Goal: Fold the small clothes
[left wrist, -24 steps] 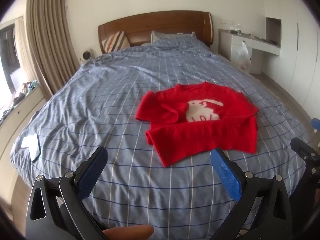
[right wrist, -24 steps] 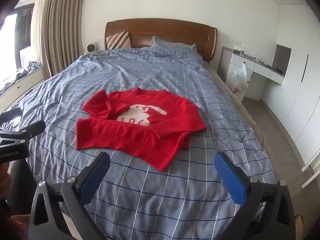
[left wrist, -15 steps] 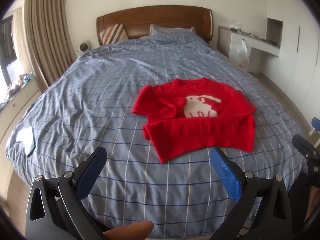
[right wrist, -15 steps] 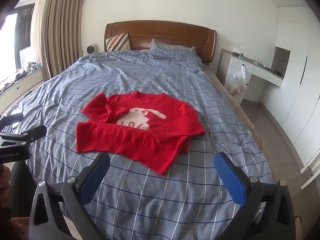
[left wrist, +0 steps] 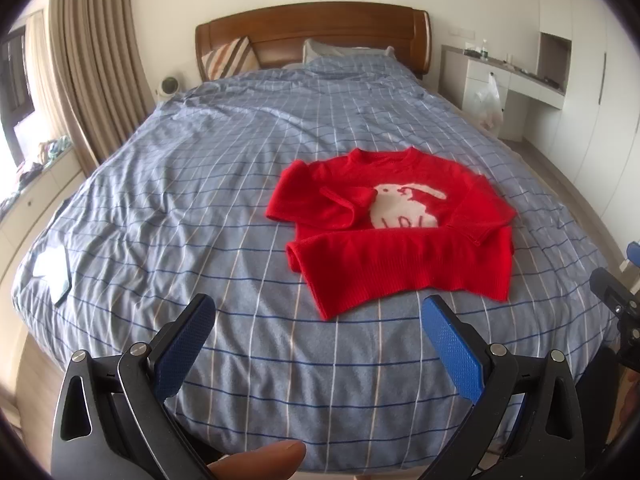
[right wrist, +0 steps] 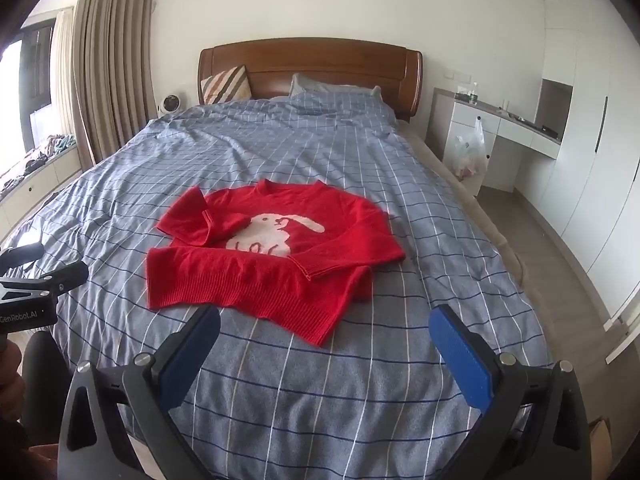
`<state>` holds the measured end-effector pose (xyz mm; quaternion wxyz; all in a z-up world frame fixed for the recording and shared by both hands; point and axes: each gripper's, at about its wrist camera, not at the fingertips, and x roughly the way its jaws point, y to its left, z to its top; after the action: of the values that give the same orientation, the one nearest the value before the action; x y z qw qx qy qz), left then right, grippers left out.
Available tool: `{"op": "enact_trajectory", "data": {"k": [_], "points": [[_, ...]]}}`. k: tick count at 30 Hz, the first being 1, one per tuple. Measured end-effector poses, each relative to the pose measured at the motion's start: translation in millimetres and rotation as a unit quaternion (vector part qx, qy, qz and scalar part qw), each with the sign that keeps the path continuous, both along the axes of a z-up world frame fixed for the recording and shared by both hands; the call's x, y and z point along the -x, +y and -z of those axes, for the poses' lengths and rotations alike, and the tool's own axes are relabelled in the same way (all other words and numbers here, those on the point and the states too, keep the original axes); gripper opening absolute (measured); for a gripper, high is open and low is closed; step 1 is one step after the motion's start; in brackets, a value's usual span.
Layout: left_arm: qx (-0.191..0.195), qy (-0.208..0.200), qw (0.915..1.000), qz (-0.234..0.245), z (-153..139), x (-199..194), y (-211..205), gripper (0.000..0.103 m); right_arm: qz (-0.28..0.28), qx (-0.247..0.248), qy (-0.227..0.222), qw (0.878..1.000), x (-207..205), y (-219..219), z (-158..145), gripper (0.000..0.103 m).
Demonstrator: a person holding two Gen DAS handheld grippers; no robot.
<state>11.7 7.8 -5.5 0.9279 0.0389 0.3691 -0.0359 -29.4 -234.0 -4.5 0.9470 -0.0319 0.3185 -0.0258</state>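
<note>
A small red sweater with a white rabbit on the chest lies on the blue checked bed cover. Both sleeves are folded in over the front, and its hem is turned up unevenly with one corner pointing toward me. My left gripper hovers open above the bed's near edge, short of the sweater and a little to its left, nothing between its blue pads. My right gripper is likewise open and empty, just short of the hem corner. Each gripper shows at the other view's edge.
A wooden headboard and pillows close the far end. Curtains and a window ledge run along the left. A white desk with a hanging plastic bag stands right. A pale flat object lies on the bed's left edge.
Both grippers have drawn back and tipped slightly, so the sweater sits a little farther off in each view. Nothing on the bed has moved; both stay open.
</note>
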Motion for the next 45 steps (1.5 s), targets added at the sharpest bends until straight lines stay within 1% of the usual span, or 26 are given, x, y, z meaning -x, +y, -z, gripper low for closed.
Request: {"op": "enact_trajectory", "data": {"k": [7, 11, 14, 17, 26, 41, 45], "points": [[-0.013, -0.001, 0.9999, -0.004, 3, 2, -1, 0.103, -0.007, 0.003, 0.01, 1.0, -2, 6, 5, 0.103], [-0.014, 0.011, 0.9998, -0.008, 7, 0, 2, 0.103, 0.002, 0.002, 0.017, 1.0, -3, 3, 7, 0.103], [-0.012, 0.017, 0.9997, -0.015, 10, -2, 5, 0.103, 0.008, 0.002, 0.014, 1.0, -1, 3, 4, 0.103], [-0.019, 0.018, 0.9995, -0.019, 11, -3, 3, 0.103, 0.011, 0.004, 0.01, 1.0, 0, 1, 2, 0.103], [-0.025, 0.014, 0.9995, -0.012, 10, -1, -3, 0.103, 0.014, 0.0, 0.015, 1.0, -2, 0, 7, 0.103], [-0.021, 0.015, 0.9996, -0.014, 11, -2, 1, 0.103, 0.01, 0.004, 0.015, 1.0, 0, 5, 7, 0.103], [-0.016, 0.016, 0.9997, -0.007, 21, -9, 10, 0.103, 0.009, 0.003, 0.011, 1.0, -2, 2, 11, 0.103]]}}
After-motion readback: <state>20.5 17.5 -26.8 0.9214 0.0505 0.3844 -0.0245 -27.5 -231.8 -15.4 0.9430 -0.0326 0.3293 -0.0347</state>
